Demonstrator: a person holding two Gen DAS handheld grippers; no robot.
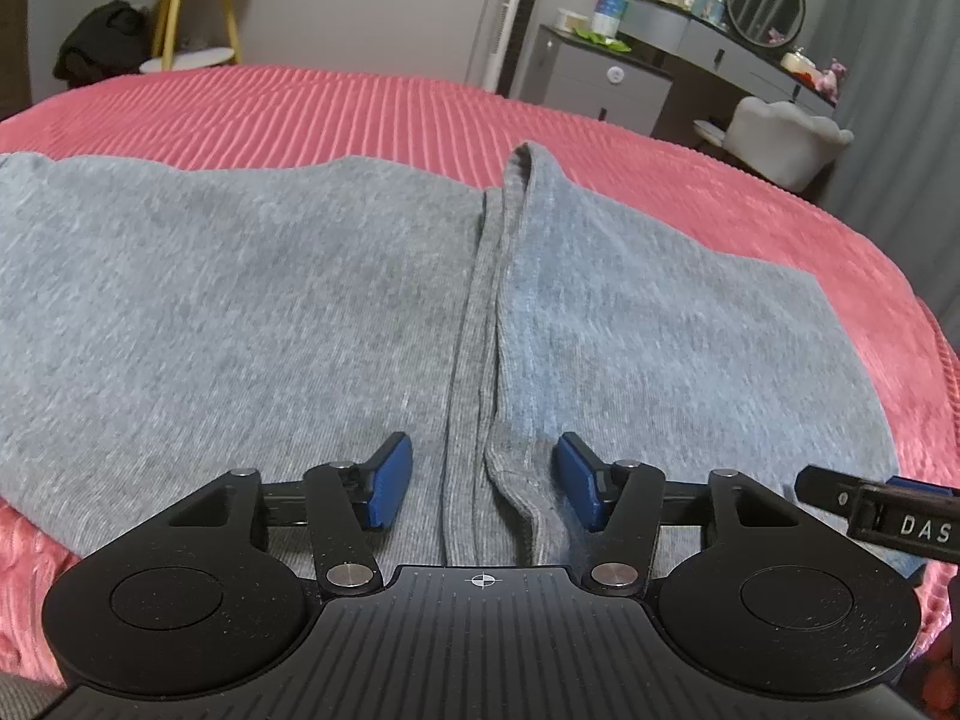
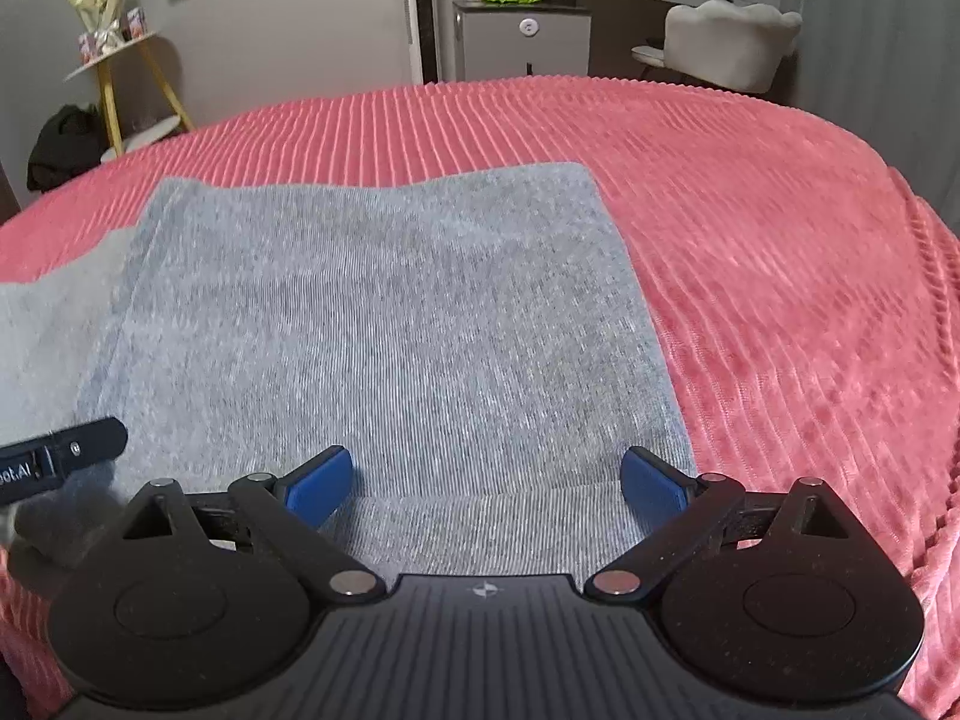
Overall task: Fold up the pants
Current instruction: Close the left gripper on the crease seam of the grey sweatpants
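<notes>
The grey pants (image 1: 240,300) are laid flat on the pink ribbed bedspread (image 1: 360,102), near its front edge; in the left wrist view a hemmed, ribbed edge (image 1: 480,372) is seen running away from the camera down the middle of the cloth, with a second layer lying over it on the right; in the right wrist view a tidy rectangular panel (image 2: 384,324) is shown lying on top of a lower layer at the left; at least one fold is therefore judged to be done, while further folding into a compact packet is judged to be left; the whole garment cannot be seen in either view.

The left gripper (image 1: 483,480) is held about half open astride the raised hem edge, its blue pads (image 1: 390,480) not pressed on the cloth, so nothing is gripped; the right gripper (image 2: 486,489) is spread wide over the near edge of the panel, and nothing is held there either.

Further out, a yellow-legged side table (image 1: 192,12), a grey dresser (image 1: 600,78) with a round mirror (image 1: 765,0) and a pale chair (image 1: 786,138) are stood beyond the bed, well apart from the cloth; the bedspread around the pants is left bare, so nothing is judged to obstruct the next fold; only the two grippers, held close beside each other, are thought liable to crowd one another.
</notes>
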